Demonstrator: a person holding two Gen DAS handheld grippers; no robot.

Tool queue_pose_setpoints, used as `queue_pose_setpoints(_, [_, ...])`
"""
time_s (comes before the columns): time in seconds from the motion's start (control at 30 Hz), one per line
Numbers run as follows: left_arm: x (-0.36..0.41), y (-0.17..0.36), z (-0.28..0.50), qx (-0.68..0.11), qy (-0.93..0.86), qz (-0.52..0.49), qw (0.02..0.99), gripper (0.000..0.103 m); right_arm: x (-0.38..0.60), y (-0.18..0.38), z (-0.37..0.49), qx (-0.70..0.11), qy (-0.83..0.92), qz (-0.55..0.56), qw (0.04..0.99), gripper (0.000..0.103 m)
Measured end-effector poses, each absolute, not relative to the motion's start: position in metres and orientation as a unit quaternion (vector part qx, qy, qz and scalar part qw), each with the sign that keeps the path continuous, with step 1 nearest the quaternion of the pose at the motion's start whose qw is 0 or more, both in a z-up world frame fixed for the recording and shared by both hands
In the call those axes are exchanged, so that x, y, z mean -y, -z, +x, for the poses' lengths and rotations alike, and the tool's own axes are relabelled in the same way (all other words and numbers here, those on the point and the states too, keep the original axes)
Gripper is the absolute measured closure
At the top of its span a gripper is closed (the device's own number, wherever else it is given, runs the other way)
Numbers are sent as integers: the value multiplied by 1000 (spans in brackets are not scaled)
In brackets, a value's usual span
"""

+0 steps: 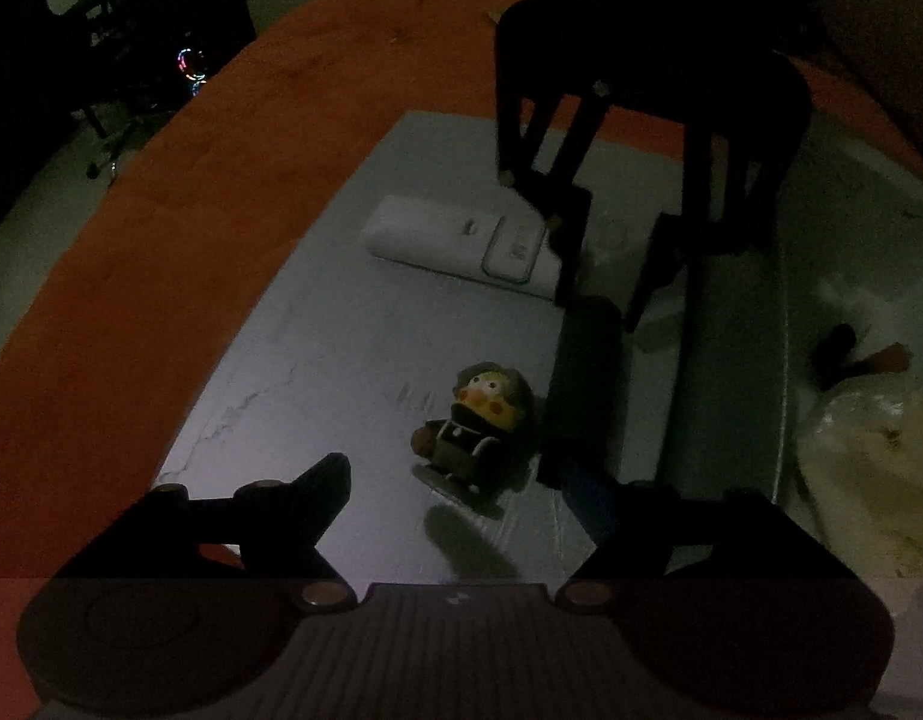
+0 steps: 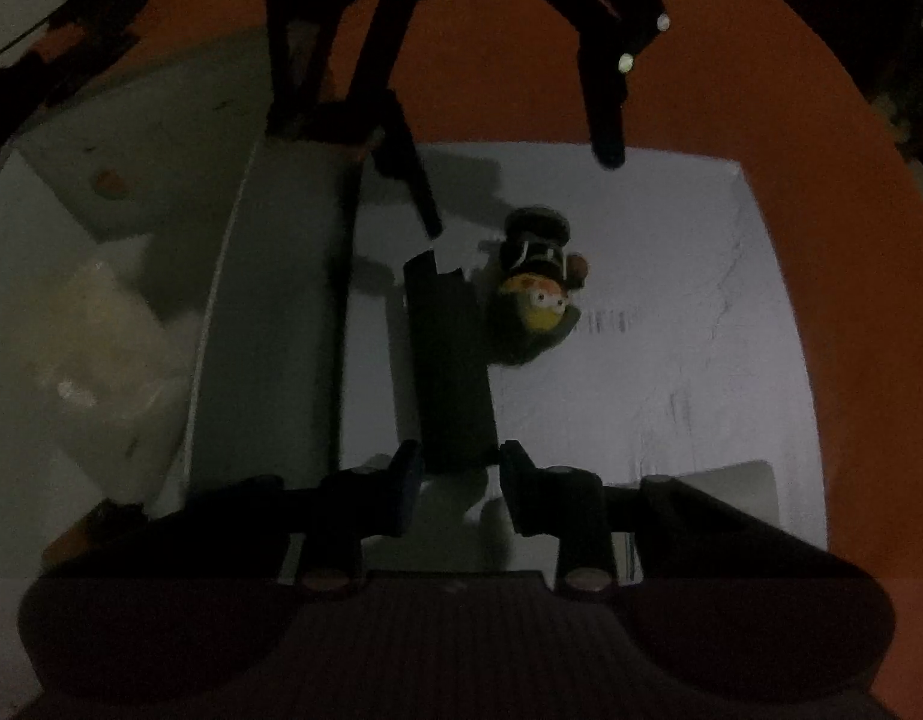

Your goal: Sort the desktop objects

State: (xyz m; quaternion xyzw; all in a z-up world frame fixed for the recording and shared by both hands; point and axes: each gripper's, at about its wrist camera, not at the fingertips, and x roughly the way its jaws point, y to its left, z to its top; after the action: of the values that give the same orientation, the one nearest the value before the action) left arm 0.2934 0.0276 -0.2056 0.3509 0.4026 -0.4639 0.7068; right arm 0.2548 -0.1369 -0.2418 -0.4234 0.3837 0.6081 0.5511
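A small figurine [image 1: 476, 414] with a yellow face and dark hair stands on the grey mat [image 1: 305, 336]. It sits between the fingers of my left gripper [image 1: 455, 480], which is open and not touching it. Just right of it lies a long black bar [image 1: 587, 384]. In the right wrist view my right gripper [image 2: 461, 474] is shut on the near end of the black bar [image 2: 449, 360]. The figurine [image 2: 539, 288] shows beside the bar there, with the left gripper [image 2: 515, 186] above it. The right gripper [image 1: 599, 300] shows from the left wrist view at the bar's far end.
A white power bank [image 1: 431, 234] with a small white block [image 1: 512, 249] on it lies farther back on the mat. A raised grey strip [image 1: 725, 360] borders the mat, and past it a white container [image 2: 71, 228] holds a clear bag [image 2: 101, 348]. Orange tabletop [image 1: 161, 210] surrounds the mat.
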Motion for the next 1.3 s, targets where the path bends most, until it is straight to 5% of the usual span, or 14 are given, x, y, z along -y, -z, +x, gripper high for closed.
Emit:
queue_pose_setpoints(0.43, [-17,214,292,-371,454,380,716,22,120,252,256,-355,-588,-422,592,73])
queue_pose_setpoints(0.7, [-37,190,297,-345,435,332,762,17,147,206,267,-333,-582,-413,616,74])
queue_pose_setpoints(1.13, [-5,213,297,-374,433,359,738,16,150,213,292,-344,-546,-383,661,75])
queue_pose_setpoints(1.3, [9,219,304,-408,401,345,744,2,189,212,308,-368,-499,-344,706,75])
